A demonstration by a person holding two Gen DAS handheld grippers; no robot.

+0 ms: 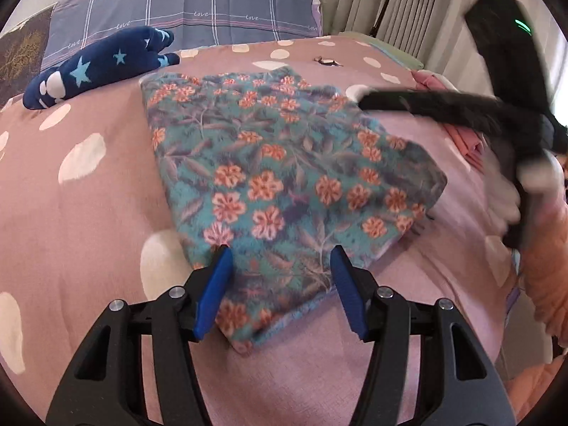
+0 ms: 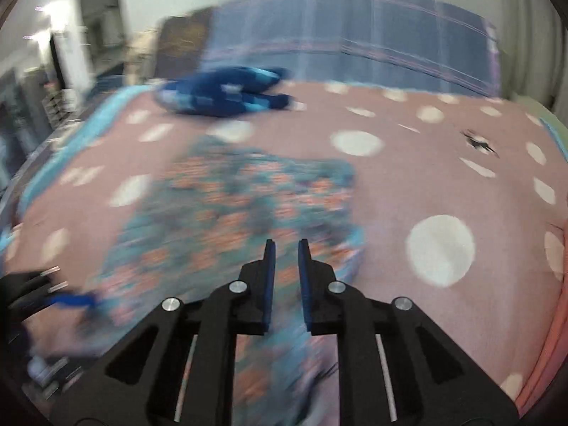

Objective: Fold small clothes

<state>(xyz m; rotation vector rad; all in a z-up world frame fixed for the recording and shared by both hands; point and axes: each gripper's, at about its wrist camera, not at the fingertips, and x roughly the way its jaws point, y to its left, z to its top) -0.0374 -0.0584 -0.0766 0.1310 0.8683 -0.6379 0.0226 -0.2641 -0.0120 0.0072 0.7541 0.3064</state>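
Note:
A teal floral garment [image 1: 284, 177] lies folded on the pink dotted bedspread [image 1: 88, 213]. My left gripper [image 1: 281, 250] is open, its blue pads [image 1: 216, 284] straddling the garment's near corner without pressing on it. My right gripper [image 1: 365, 101] comes in blurred from the right, above the garment's far right edge. In the right wrist view the right gripper [image 2: 286, 245] shows a narrow gap between its pads with nothing in it, and the floral garment [image 2: 230, 213] lies blurred below. The left gripper [image 2: 71, 300] is a blur at the lower left.
A navy item with light blue stars [image 1: 96, 67] lies at the back left, before a plaid pillow [image 1: 198, 10]. Folded pink clothes [image 1: 468, 142] sit at the right edge. A small dark object [image 1: 328, 60] rests on the bedspread farther back. Curtains hang at the back right.

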